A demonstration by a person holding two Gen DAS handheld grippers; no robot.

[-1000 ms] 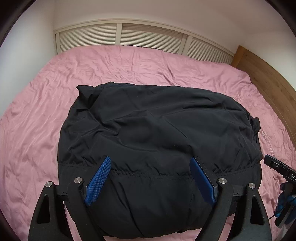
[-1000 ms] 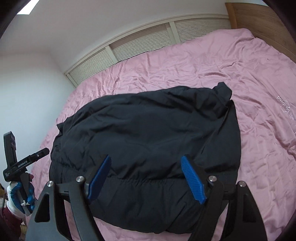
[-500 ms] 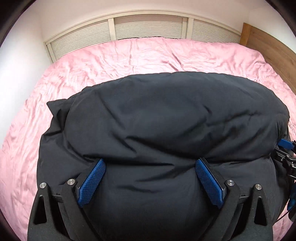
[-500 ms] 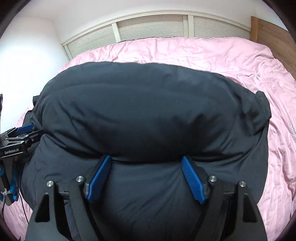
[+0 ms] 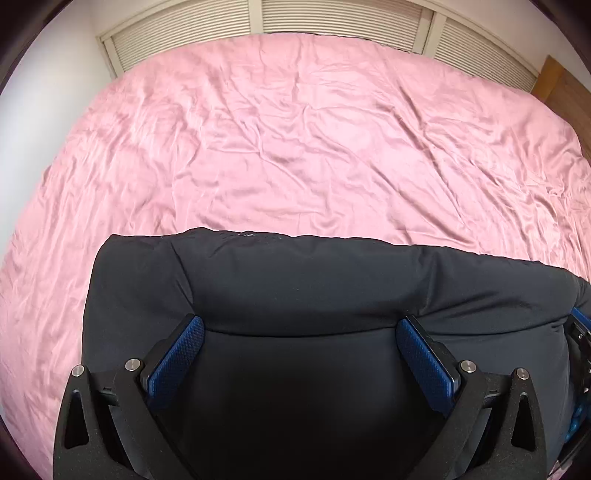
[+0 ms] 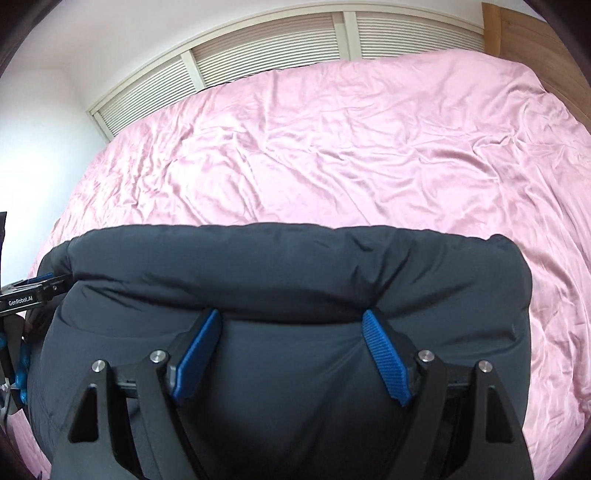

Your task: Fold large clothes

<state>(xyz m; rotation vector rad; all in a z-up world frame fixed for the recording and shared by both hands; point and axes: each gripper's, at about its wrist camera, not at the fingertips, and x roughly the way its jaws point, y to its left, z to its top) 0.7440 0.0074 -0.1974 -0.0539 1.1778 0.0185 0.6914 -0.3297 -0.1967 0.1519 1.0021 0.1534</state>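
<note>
Left wrist view: the left hand-held gripper (image 5: 300,332), its jaws just opened wide, pads clear of the cloth, hovers over the black garment (image 5: 314,280) on the pink bed (image 5: 295,147). Better to press the fold flat evenly.

Right wrist view: the right hand-held gripper (image 6: 291,332) stands open over the garment (image 6: 295,266); its folded edge runs left to right.

We're in a home bedroom: a wide bed (image 5: 295,147) under a creased pink satin-like sheet (image 6: 351,147) fills nearly the whole view. Along its far side runs a row of cream louvred slatted panels (image 5: 332,18), beneath plain white walls (image 6: 44,110). At far right a light brown wooden headboard (image 6: 517,29) butts against the mattress.
</note>
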